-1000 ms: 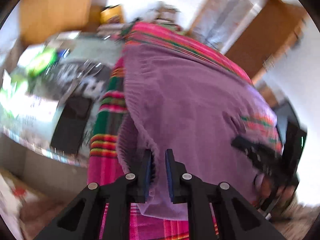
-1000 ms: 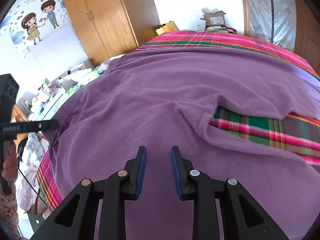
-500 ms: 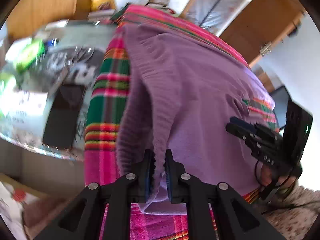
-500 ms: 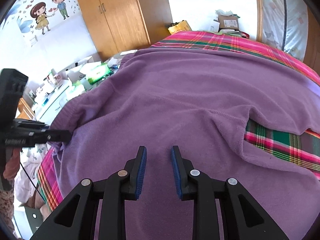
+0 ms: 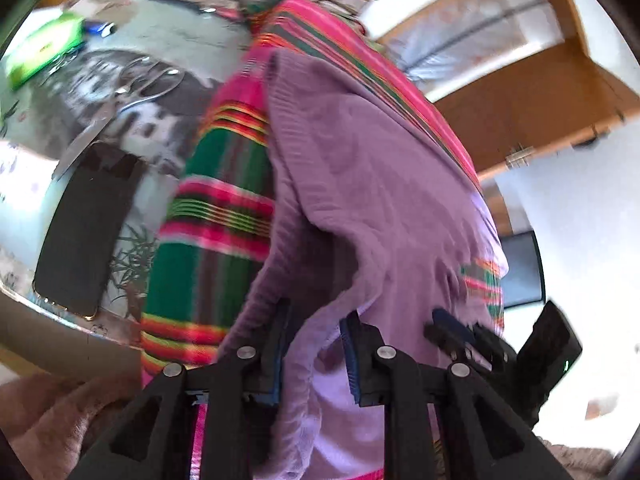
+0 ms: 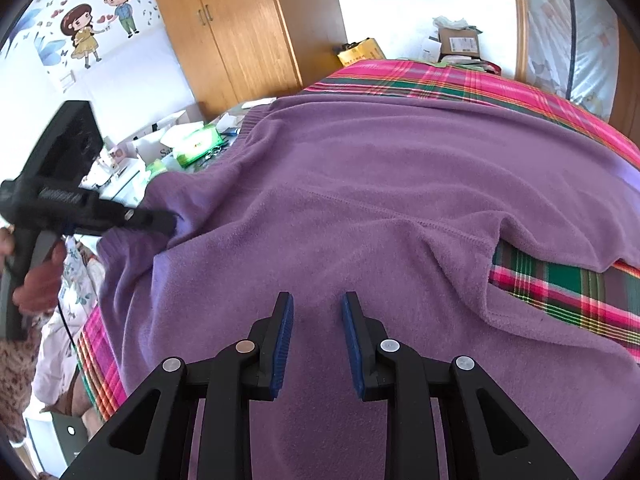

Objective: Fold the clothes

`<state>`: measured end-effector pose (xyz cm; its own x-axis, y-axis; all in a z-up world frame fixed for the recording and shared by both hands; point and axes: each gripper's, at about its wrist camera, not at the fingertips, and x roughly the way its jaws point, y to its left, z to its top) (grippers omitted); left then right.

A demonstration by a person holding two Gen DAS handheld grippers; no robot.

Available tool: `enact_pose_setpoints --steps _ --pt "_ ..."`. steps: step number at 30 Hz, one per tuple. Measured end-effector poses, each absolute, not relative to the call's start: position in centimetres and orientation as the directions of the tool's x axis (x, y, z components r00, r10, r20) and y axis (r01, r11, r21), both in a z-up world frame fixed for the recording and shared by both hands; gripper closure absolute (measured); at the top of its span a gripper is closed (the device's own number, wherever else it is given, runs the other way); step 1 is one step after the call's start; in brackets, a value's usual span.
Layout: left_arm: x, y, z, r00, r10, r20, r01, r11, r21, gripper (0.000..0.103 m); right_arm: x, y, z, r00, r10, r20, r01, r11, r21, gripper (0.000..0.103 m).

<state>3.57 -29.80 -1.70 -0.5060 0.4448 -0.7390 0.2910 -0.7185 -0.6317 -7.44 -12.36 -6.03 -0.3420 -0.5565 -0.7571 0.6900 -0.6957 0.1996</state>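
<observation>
Looking at the garment: we see a purple fleece sweater (image 6: 380,200) with ribbed knit edges, spread wide over a bed covered by a pink, green and red plaid blanket (image 6: 560,292).
Sweater edge: in the left wrist view, the ribbed hem of the sweater (image 5: 360,184) hangs down the near side of the plaid blanket (image 5: 216,216) and bunches in a fold right in front of our left gripper.
Left gripper: our black two-finger left gripper (image 5: 314,344) with blue pads has its jaws opening; a fold of the purple fabric lies between them, and the pads no longer seem to press on it.
Right gripper: our right gripper (image 6: 318,340) hangs over the flat middle of the sweater with its blue pads spread apart and nothing between them; whether the tips touch the fleece we cannot tell.
Other gripper seen: from the right wrist view our left gripper (image 6: 160,220) reaches the sweater's left edge, held by a hand (image 6: 36,280) at the picture's left margin.
Sleeve area: a raised fold of the sweater leaves a wedge of plaid blanket bare at the right of the right wrist view.
Bench: beside the bed stands a cluttered glossy bench (image 5: 48,184) bearing a flat black phone (image 5: 86,228), metal scissors (image 5: 136,88) and a green packet (image 5: 44,48).
Room: wooden wardrobe doors (image 6: 240,28) and a cartoon wall sticker of two children (image 6: 100,20) stand behind.
</observation>
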Motion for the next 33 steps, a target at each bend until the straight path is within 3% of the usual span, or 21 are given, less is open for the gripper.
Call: enact_pose_setpoints --steps 5,9,13,20,23,33 --pt "4.0 -29.2 -0.7 -0.492 0.389 -0.779 0.277 -0.778 -0.564 0.079 -7.9 -12.2 -6.1 -0.334 -0.560 -0.758 0.682 -0.698 0.216 0.076" --pt "3.9 -29.0 1.2 -0.541 0.382 -0.749 0.235 -0.786 -0.571 0.075 -8.2 -12.2 -6.0 -0.325 -0.564 -0.759 0.682 -0.696 0.225 0.076" --pt "2.9 -26.2 2.2 -0.531 0.349 -0.772 0.172 -0.848 -0.502 0.074 -8.5 -12.5 -5.5 -0.325 -0.576 -0.750 0.684 -0.691 0.234 0.076" --pt "1.2 -21.4 0.6 -0.458 0.333 -0.824 0.080 -0.908 -0.411 0.074 -10.5 -15.4 -2.9 -0.339 -0.631 -0.698 0.726 -0.647 0.232 0.076" --pt "1.3 -21.5 0.1 -0.458 0.348 -0.818 0.090 -0.898 -0.432 0.074 -11.4 -17.7 -1.9 -0.320 -0.663 -0.676 0.760 -0.606 0.235 0.076" --pt "2.7 -20.9 0.2 -0.486 0.334 -0.807 0.070 -0.906 -0.417 0.073 -10.9 -24.1 -4.2 -0.099 -0.686 -0.721 0.853 -0.432 0.294 0.069"
